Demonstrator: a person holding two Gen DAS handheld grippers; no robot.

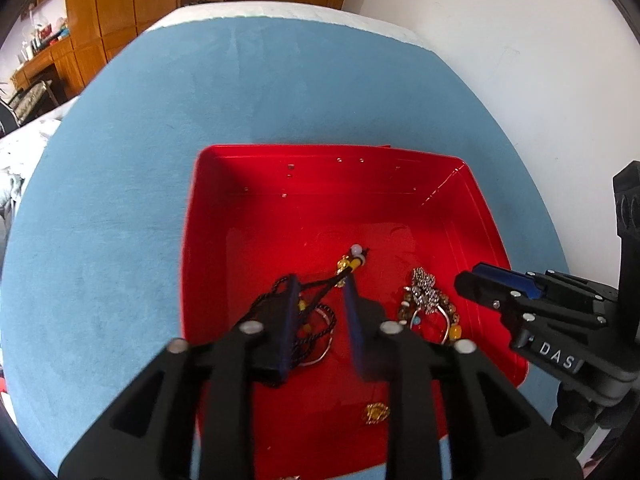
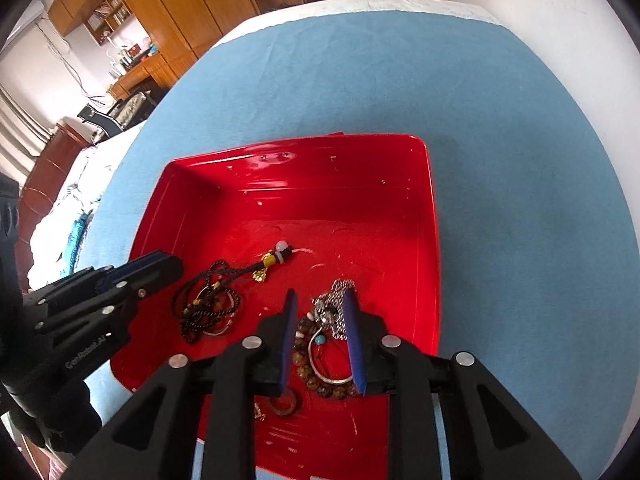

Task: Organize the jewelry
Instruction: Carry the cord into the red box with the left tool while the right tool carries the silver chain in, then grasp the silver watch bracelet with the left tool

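A red tray [image 1: 208, 208] [image 2: 432, 220] sits on a blue cloth. In it lie a black cord necklace [image 1: 320, 320] [image 2: 208, 304] with a gold and white pendant [image 1: 354, 260] [image 2: 276, 256], a silver chain piece [image 1: 424, 288] [image 2: 334, 300] on a brown bead bracelet [image 1: 452, 320] [image 2: 316, 384], a small gold item [image 1: 376, 412] and a brown ring [image 2: 282, 402]. My left gripper [image 1: 320, 280] is open over the cord necklace. My right gripper [image 2: 320, 296] is open over the silver piece and bracelet. Neither holds anything.
The blue cloth [image 1: 120, 200] [image 2: 520, 200] covers a white-edged table against a white wall [image 1: 520, 60]. Wooden cupboards [image 1: 120, 0] and shelves [image 2: 120, 12] stand behind. White bedding [image 2: 60, 220] lies at the left.
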